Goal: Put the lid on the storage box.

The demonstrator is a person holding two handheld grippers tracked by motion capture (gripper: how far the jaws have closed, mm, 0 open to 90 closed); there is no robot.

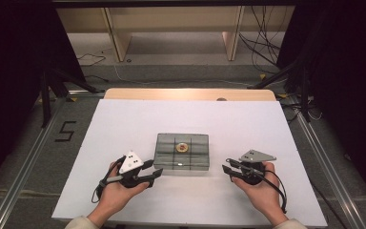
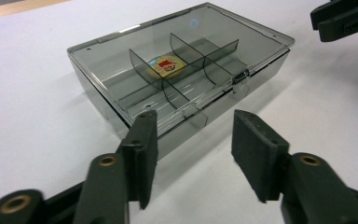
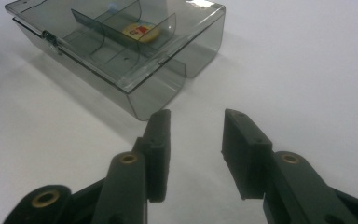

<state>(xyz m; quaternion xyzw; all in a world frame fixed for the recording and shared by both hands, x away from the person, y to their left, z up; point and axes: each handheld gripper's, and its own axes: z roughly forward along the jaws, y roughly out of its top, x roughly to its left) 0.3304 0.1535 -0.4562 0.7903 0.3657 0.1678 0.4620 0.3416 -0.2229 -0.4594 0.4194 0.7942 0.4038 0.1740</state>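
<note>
A smoky clear plastic box with inner dividers and a shut lid lies on the white table cover. Inside one middle compartment rests a small round yellow and red item, also visible through the lid as the round item and the round item. My left gripper is open just left of the box's near left corner, box straight ahead of its jaws. My right gripper is open a little right of the box's near right corner, with the box ahead and to its left. Both grippers hold nothing.
The white cover spans a wooden table. Beyond it are wooden shelf legs and loose cables on the floor. Dark stands flank the table. The other gripper's jaws show at the top right of the left gripper view.
</note>
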